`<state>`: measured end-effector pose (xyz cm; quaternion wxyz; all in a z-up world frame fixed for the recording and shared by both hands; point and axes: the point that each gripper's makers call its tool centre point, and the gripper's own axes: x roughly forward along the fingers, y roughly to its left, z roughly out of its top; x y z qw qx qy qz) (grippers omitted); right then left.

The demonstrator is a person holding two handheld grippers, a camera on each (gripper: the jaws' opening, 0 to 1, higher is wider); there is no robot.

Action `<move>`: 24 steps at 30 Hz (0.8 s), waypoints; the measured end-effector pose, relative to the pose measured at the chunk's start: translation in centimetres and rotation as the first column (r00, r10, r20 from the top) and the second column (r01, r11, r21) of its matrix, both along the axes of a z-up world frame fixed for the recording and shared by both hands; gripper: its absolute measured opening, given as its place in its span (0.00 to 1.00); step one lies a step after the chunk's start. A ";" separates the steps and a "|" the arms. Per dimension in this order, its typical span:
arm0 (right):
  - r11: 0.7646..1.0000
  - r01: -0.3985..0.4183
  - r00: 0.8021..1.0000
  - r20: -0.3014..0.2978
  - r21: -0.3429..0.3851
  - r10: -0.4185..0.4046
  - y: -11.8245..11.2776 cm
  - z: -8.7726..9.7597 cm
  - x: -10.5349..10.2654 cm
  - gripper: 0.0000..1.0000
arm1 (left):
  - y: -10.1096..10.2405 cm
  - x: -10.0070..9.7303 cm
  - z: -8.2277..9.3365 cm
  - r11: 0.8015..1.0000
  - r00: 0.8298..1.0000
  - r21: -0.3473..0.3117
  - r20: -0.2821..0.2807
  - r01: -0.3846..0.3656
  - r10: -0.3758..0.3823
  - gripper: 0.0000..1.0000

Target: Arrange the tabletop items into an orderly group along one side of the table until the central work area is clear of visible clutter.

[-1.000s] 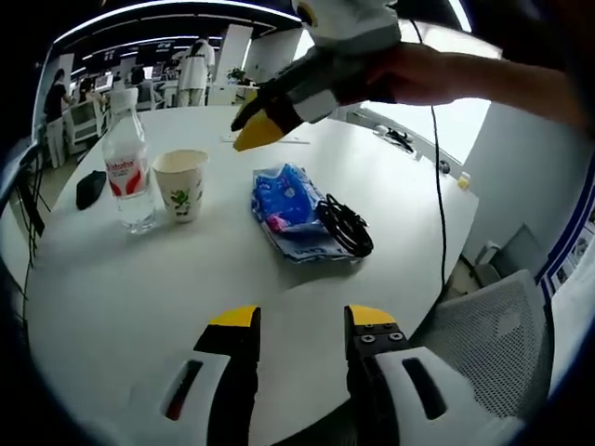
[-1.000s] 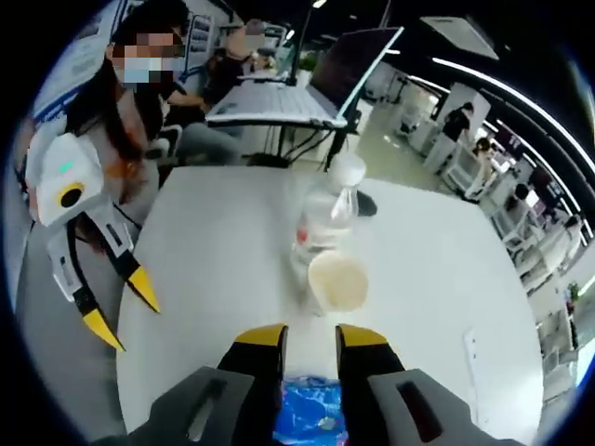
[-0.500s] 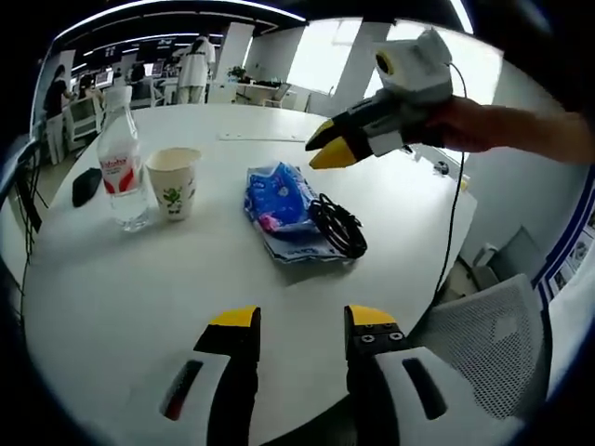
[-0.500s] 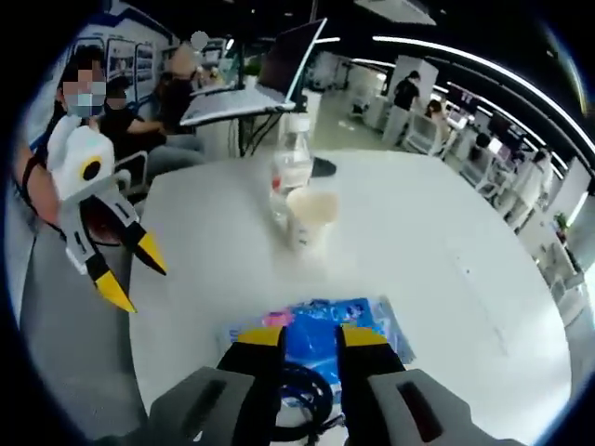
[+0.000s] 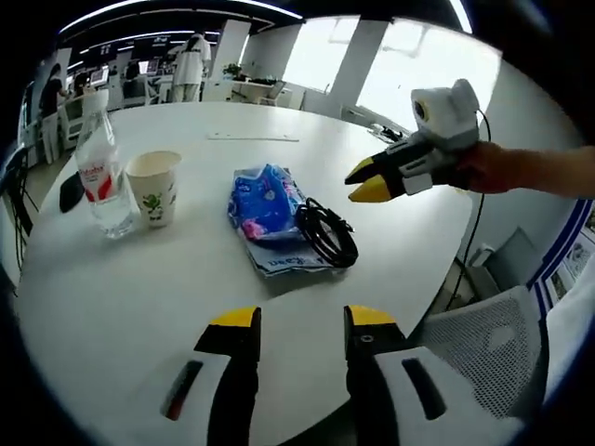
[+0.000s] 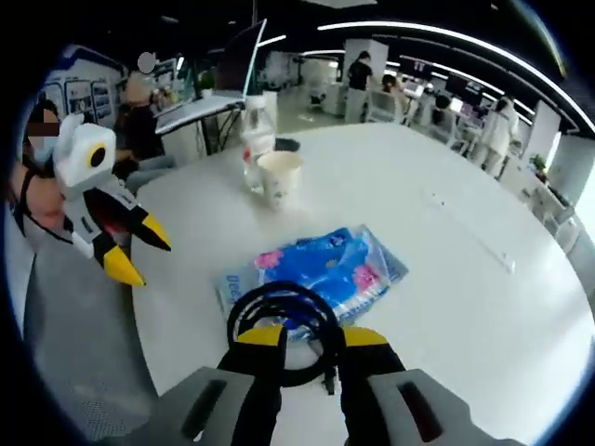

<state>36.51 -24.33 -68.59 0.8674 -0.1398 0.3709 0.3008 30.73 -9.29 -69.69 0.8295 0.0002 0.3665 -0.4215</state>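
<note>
Right gripper [image 6: 297, 336] open above black cable [image 6: 284, 325]; bottle [image 5: 96, 172] beside cup [image 5: 153, 186].

My right gripper [image 5: 363, 181] has swung away from above the paper cup [image 5: 153, 186] and water bottle [image 5: 96, 163], across the blue packet [image 5: 265, 209], out to the table's [image 5: 121, 288] near edge by the coiled black cable [image 5: 325, 232]. In the right gripper view the packet [image 6: 321, 269] slid from under my jaws up the frame; the cable [image 6: 279, 330] now lies just ahead of the tips. Cup [image 6: 279, 177] and bottle [image 6: 257, 139] sit farther off. Jaw gap unchanged, slightly apart.
</note>
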 end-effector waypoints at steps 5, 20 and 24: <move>0.999 0.040 0.999 -0.023 0.018 -0.040 -1.2 -0.9 -1.0 0.19 | -0.9 0.0 -0.2 1.000 1.000 0.001 -0.008 0.010 -0.010 0.34; 0.995 0.085 0.995 -0.051 0.043 -0.083 -2.0 -2.0 -1.9 0.19 | -2.4 0.6 -0.4 0.999 0.998 -0.021 -0.049 -0.030 0.029 0.33; 0.995 0.087 0.995 -0.058 0.044 -0.085 -1.9 -2.4 -1.7 0.19 | -3.1 0.8 -0.5 0.997 0.995 -0.041 -0.079 -0.061 0.058 0.33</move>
